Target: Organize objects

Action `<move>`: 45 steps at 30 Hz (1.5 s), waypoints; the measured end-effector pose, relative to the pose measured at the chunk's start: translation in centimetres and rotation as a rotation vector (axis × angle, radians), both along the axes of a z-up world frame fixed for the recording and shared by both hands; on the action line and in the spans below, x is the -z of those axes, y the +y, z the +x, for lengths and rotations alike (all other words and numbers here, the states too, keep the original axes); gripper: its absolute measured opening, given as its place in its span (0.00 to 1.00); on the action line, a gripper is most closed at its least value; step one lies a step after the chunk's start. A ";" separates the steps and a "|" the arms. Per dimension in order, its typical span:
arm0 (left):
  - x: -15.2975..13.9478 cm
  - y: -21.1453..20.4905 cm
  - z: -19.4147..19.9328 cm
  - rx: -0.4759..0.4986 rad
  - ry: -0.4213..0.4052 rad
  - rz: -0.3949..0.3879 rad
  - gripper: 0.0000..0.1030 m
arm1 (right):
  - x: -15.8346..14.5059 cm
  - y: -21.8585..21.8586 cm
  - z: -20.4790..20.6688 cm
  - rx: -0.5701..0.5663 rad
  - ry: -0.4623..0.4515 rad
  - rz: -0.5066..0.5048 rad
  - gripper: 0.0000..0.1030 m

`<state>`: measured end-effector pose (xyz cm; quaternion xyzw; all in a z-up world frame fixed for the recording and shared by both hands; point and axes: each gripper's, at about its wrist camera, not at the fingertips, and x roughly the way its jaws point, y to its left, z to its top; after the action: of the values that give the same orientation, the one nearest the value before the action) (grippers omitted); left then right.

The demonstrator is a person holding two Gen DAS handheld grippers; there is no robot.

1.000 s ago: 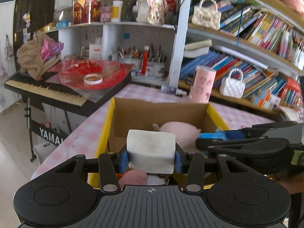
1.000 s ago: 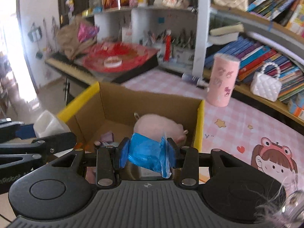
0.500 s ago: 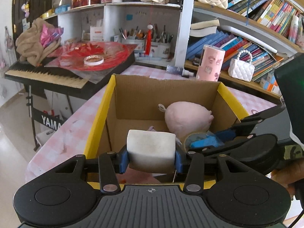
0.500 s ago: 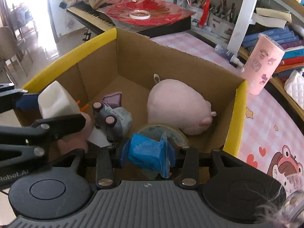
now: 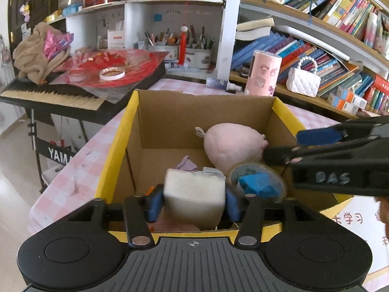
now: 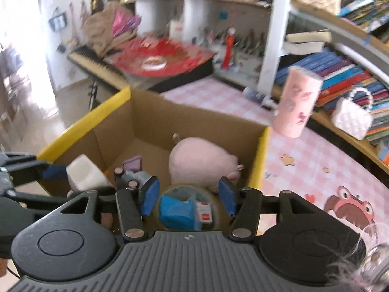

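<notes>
Pink checked cloth covers the table where a yellow-rimmed cardboard box stands open, bookshelves behind. Both grippers hang over its near end. The left gripper is spreading its jaws; the white block sits between them, a gap showing at its left side, so it is being let go. The right gripper is also opening, released and empty, above the blue packet, which lies inside a tape ring beside the pink plush. The block looks squat, its long axis roughly left to right, top tipped away. It could tumble onto the small toys beneath, or catch the near wall.
</notes>
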<state>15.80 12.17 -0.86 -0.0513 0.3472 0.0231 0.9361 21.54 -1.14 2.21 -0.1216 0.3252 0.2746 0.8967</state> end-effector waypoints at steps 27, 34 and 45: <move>-4.9 -4.5 -12.2 0.089 -0.213 0.065 0.95 | -2.2 -9.6 -17.6 0.556 -0.177 0.121 0.79; -3.8 -5.6 -15.9 0.123 -0.189 0.067 0.98 | -0.7 -10.2 -22.8 0.624 -0.176 0.084 0.88; -2.9 -6.8 -18.6 0.147 -0.161 0.060 1.00 | 0.5 -10.2 -27.0 0.712 -0.154 0.039 1.00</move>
<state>-2.77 5.35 2.06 0.0005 0.2731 -0.0393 0.9612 -5.49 -11.39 1.75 -0.0037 0.2736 -0.0587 0.9600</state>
